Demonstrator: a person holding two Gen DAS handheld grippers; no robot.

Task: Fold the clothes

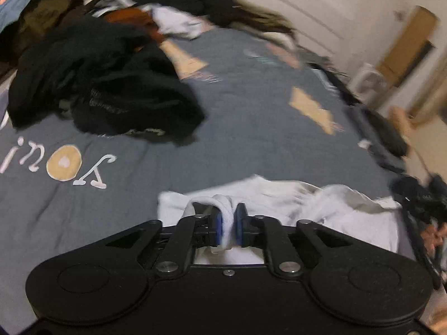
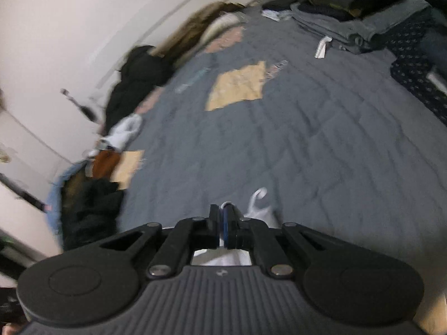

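Spreading under everything is a grey bedspread (image 1: 251,128) printed with tan patches and white lettering, and it carries all the laundry. Heaped toward its far left corner in the left wrist view is a loose pile of black and dark clothes (image 1: 106,89), with orange and white pieces mixed in, none of it folded. Along the far right edge in the right wrist view sits a stack of folded grey and dark garments (image 2: 349,19), so some share of the work looks done while the heap is left. Nearest, at the near edge, a white garment (image 1: 321,209) lies rumpled and partly lifted. The left gripper (image 1: 227,220) is clamped on a bunched fold of it; the right gripper (image 2: 222,223) is pinched tight on a thin white edge.
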